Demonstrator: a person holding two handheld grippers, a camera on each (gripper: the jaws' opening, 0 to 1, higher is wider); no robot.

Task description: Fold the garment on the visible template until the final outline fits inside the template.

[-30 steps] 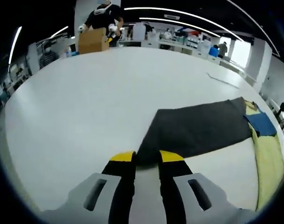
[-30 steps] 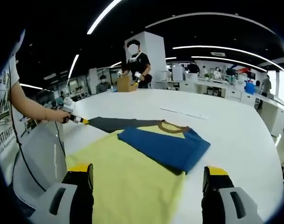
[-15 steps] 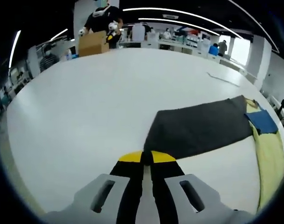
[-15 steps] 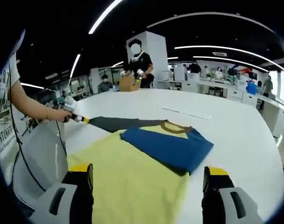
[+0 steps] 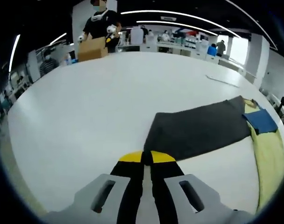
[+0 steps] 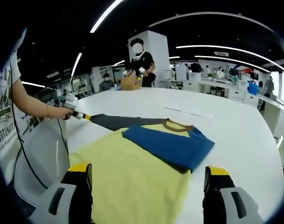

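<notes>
My left gripper (image 5: 143, 157) had clamped onto the dark sleeve (image 5: 198, 129) corner, ready to fold; right gripper (image 6: 148, 173) hung wide open over the yellow shirt (image 6: 132, 182).

A large white table (image 6: 235, 140) with a rounded edge carries a garment (image 6: 137, 172) spread flat: yellow body near, blue sleeve (image 6: 172, 144) folded across it, dark grey sleeve (image 5: 198, 130) stretched left. A cardboard box (image 5: 92, 48) sits at the far edge.
</notes>
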